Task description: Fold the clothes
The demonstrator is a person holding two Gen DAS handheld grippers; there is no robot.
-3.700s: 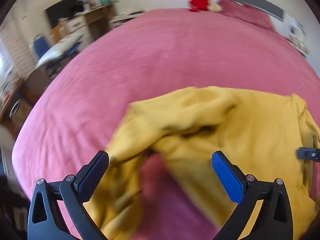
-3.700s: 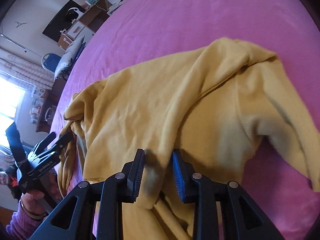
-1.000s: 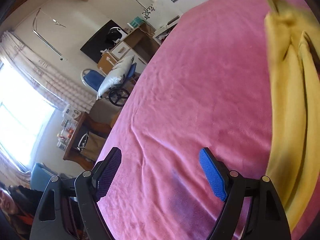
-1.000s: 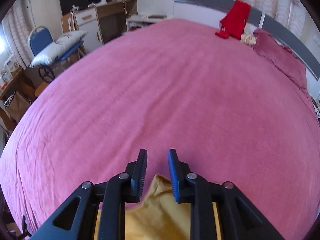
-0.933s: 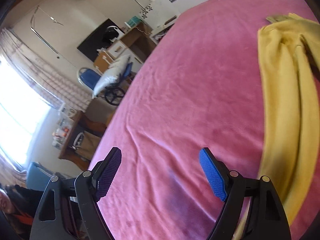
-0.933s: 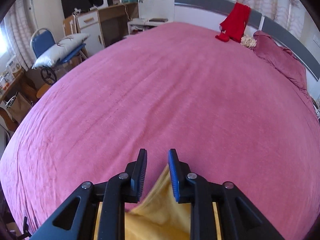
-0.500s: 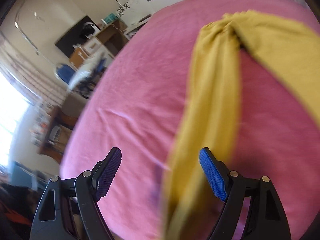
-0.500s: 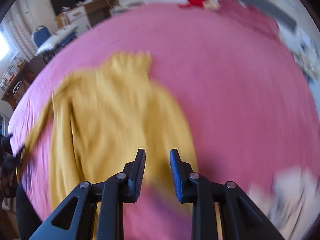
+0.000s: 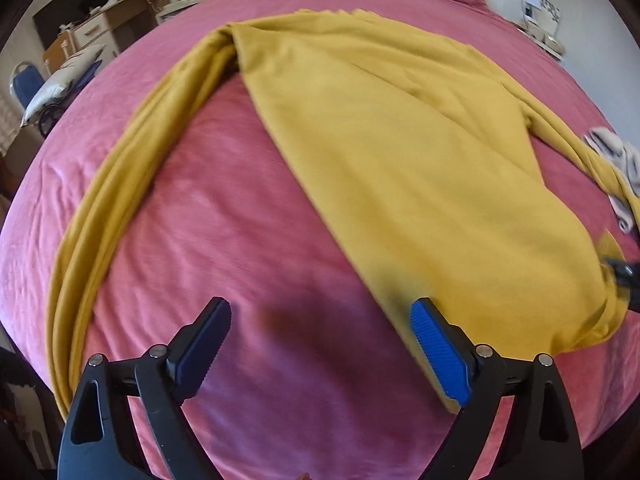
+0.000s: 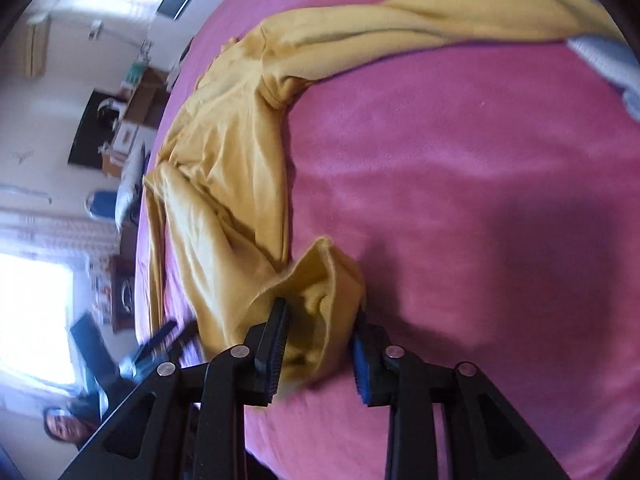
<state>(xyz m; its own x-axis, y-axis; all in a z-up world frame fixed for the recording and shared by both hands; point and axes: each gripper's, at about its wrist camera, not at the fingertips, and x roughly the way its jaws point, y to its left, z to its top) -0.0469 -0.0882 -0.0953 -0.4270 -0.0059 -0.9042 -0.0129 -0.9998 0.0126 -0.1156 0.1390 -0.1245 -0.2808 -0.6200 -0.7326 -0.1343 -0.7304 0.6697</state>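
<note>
**Yellow top spread on a pink bed, one corner pinched**

Left wrist view: we see a yellow top [image 9: 400, 152] lying across a pink bed [image 9: 248, 240], its body running from 12 o'clock down to 4 o'clock. One long sleeve [image 9: 116, 184] trails from 11 o'clock round to 8 o'clock. Our left tool [image 9: 316, 344] sits at 6 o'clock, spread wide and holding nothing, its right finger just over the top's near edge. A grey garment [image 9: 616, 164] lies at 3 o'clock.

Right wrist view: our right tool [image 10: 318, 344], at 6 o'clock, pinches a bunched corner of the top [image 10: 224, 168]. The other sleeve [image 10: 440, 12] stretches toward 1 o'clock, touching the grey garment [image 10: 600, 56].

We judge two risks: the bunched corner may slip from the pinch, and a pull could drag that grey garment along or twist the trailing sleeves.
</note>
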